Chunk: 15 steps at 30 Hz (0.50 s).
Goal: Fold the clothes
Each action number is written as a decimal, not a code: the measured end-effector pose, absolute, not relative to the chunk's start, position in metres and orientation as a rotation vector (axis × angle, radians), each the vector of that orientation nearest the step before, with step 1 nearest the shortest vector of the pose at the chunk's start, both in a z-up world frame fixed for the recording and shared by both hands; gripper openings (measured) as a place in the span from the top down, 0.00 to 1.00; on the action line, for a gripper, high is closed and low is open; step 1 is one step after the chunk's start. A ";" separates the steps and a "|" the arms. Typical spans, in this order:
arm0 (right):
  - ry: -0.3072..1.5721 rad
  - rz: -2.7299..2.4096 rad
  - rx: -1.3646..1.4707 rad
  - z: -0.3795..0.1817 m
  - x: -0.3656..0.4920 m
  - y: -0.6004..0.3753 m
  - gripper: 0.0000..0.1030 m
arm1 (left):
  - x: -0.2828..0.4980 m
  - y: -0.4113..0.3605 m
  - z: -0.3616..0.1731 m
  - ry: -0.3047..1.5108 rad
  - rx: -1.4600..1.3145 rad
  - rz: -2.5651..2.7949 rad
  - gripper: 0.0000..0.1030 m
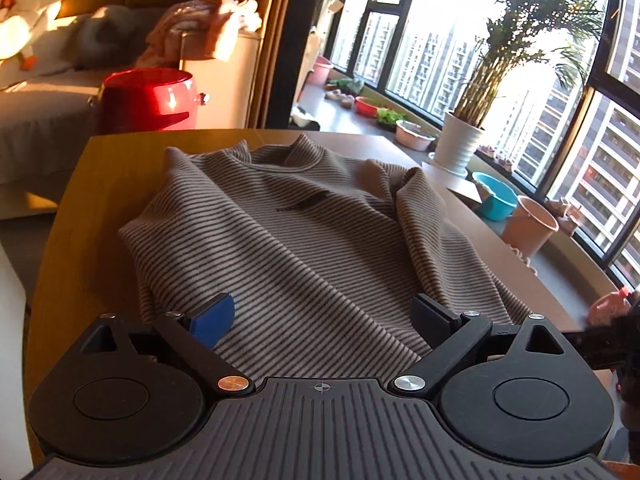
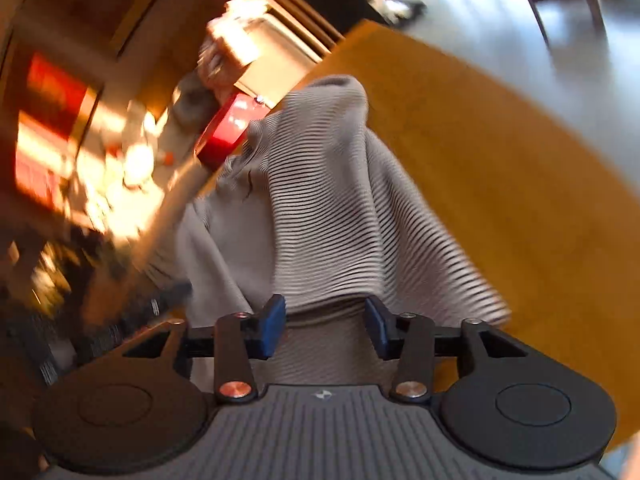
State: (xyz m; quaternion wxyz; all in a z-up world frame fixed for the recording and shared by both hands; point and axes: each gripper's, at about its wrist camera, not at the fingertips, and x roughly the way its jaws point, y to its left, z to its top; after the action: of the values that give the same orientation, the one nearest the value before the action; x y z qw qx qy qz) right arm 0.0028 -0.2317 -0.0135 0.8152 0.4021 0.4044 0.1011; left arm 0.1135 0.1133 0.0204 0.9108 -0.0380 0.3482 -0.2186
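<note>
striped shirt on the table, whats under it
The striped shirt lies spread on the wooden table, whose top shows bare around its far and left sides. The part of the tabletop beneath the cloth is covered, so anything lying under it cannot be seen.

- Low sun gilds a grey sofa and a red drum-shaped bin.
- Tall black-framed windows face apartment towers behind a potted palm.

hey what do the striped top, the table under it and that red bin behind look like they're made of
Striped top: soft ribbed knit, matte; it drapes in loose folds. Table: looks like wood or wood veneer, smooth satin finish with a warm brown tone; grain too faint to confirm. Red bin: glossy painted metal or plastic; sharp highlights on its side.
</note>
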 end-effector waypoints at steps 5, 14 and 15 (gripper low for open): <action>0.775 0.174 0.821 -0.003 0.036 -0.224 0.96 | 0.111 0.117 0.017 0.723 -0.108 -0.425 0.03; 0.269 0.026 0.468 0.159 0.075 -0.274 0.97 | 0.118 0.125 0.020 0.694 -0.132 -0.439 0.03; 0.235 0.049 0.432 0.176 0.082 -0.266 0.97 | 0.119 0.126 0.021 0.689 -0.137 -0.441 0.03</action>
State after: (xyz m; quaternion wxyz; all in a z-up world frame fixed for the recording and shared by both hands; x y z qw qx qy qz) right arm 0.0817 -0.2664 0.1759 0.9696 0.2140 0.1162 0.0240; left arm 0.1193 0.1262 0.0214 0.9152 -0.0667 0.3346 -0.2143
